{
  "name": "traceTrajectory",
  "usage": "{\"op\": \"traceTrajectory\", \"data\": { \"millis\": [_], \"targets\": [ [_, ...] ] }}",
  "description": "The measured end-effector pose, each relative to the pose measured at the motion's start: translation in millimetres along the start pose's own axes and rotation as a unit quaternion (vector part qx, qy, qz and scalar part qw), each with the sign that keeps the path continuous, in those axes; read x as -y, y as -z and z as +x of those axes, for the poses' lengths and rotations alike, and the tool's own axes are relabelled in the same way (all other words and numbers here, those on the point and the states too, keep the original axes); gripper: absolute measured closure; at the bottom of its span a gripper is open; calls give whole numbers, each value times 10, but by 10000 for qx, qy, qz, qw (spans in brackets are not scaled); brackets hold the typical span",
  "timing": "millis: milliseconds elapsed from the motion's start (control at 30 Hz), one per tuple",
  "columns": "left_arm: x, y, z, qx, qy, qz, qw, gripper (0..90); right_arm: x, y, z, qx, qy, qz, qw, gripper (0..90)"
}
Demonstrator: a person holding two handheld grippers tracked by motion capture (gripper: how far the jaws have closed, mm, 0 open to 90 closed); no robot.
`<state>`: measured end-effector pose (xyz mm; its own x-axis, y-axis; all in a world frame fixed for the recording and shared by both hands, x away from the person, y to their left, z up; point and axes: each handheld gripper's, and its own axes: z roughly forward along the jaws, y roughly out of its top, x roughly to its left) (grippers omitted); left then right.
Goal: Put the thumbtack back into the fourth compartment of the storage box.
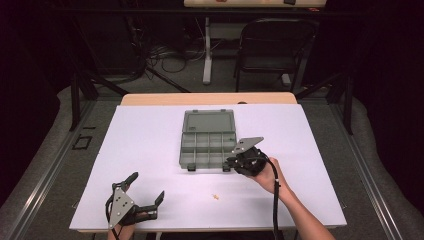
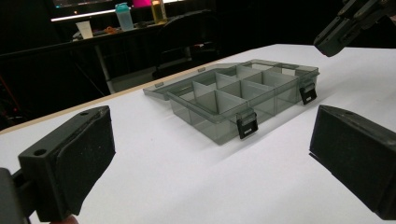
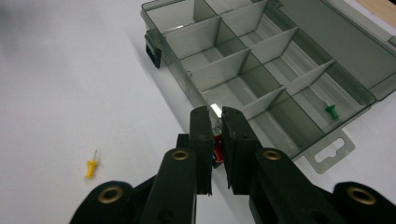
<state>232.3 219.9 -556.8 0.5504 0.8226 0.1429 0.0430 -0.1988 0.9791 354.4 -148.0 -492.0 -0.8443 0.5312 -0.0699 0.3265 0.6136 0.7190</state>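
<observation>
A clear grey compartment box lies open mid-table, its lid folded back flat. In the right gripper view my right gripper hovers over the box's near edge, shut on a small red pushpin. One corner compartment holds a green pushpin. A yellow pushpin lies loose on the white tabletop. My left gripper rests near the front left edge, open and empty, facing the box. The left gripper view catches the right gripper at top right.
A white sheet covers the table, with a strip of wood at the far edge. A black chair and a table leg stand beyond it.
</observation>
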Motion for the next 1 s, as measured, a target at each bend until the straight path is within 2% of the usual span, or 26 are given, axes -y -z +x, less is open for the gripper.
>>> {"op": "traceTrajectory", "data": {
  "millis": [267, 600, 800, 1000],
  "targets": [
    [0, -1, 17, -47, 42, -18, 10000, 0, -21, 33, -62, 129, -32, -105, 9999, 832],
    [-2, -15, -2, -41, -5, 24, 10000, 1, -100, 67, -143, 295, -73, -245, 9992, 831],
    [10, -4, 5, -29, 21, 43, 10000, 1, -185, 38, -214, 369, -81, -300, 9988, 832],
    [15, 3, 1, 23, 36, 8, 10000, 1, -261, -70, -286, 449, -51, -269, 9986, 831]
  ]
}}
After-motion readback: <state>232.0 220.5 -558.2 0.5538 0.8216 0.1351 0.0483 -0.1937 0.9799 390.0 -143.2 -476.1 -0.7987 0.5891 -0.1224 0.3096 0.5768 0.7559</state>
